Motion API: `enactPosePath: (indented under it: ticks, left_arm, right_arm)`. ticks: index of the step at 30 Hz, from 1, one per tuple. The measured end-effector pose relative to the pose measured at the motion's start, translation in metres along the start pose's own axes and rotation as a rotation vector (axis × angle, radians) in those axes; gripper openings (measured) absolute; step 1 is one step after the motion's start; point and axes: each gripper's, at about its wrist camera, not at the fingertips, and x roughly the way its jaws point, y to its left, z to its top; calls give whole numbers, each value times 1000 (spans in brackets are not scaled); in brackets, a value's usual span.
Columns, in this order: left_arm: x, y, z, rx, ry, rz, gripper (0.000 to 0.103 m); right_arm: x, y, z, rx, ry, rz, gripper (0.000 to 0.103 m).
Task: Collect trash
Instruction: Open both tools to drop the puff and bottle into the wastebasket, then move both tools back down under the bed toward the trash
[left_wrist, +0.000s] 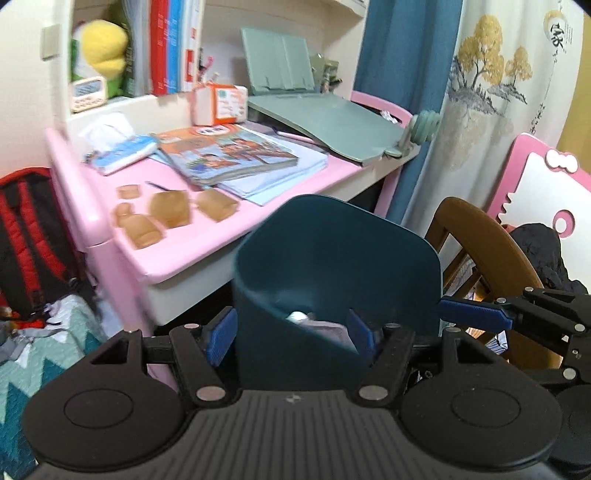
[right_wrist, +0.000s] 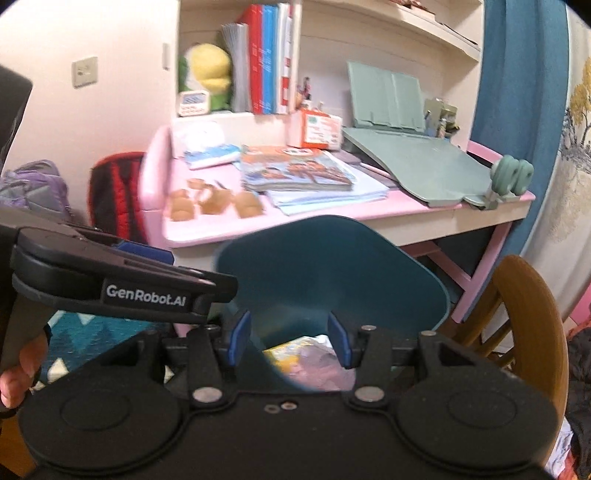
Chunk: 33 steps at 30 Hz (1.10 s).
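A dark teal trash bin (left_wrist: 332, 266) hangs in front of the pink desk (left_wrist: 207, 236); it also shows in the right wrist view (right_wrist: 332, 273). Both grippers hold it. My left gripper (left_wrist: 291, 332) is shut on the bin's near wall, its blue pads either side. My right gripper (right_wrist: 288, 339) is shut on the bin's rim; it shows at the right of the left view (left_wrist: 476, 314). Wrappers and paper lie inside the bin (right_wrist: 306, 354). Several brown crumpled paper pieces (left_wrist: 173, 210) lie on the desk's front; they also show in the right wrist view (right_wrist: 214, 203).
Books (left_wrist: 229, 155), a tissue pack (left_wrist: 118, 147), a green reading stand (left_wrist: 332, 122) and an orange box (left_wrist: 221, 103) sit on the desk. A red backpack (left_wrist: 29, 236) stands left. A wooden chair (left_wrist: 491, 243) stands right, by a blue curtain (left_wrist: 406, 92).
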Motion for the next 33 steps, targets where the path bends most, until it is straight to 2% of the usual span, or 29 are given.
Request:
enactPosePath:
  ticks: [10, 13, 20, 23, 24, 28, 33]
  left_arm:
    - [-80, 55, -57, -64, -46, 58, 71]
    - [-103, 78, -78, -95, -60, 91, 80]
    - [-147, 146, -132, -187, -86, 180, 83]
    - [-156, 177, -158, -234, -86, 243, 94]
    - [-158, 188, -168, -254, -90, 265, 101]
    - [-157, 227, -207, -300, -105, 312, 103]
    - [-125, 274, -270, -355, -34, 378, 103]
  right_arm:
    - [-29, 78, -18, -44, -36, 152, 48]
    - [-30, 109, -27, -84, -44, 223, 49]
    - [-15, 180, -49, -151, -1, 398, 50]
    - [1, 208, -60, -174, 37, 458, 50]
    - [9, 217, -64, -183, 48, 473, 50]
    - [38, 249, -85, -198, 83, 522, 51]
    - [94, 291, -127, -204, 161, 571, 51]
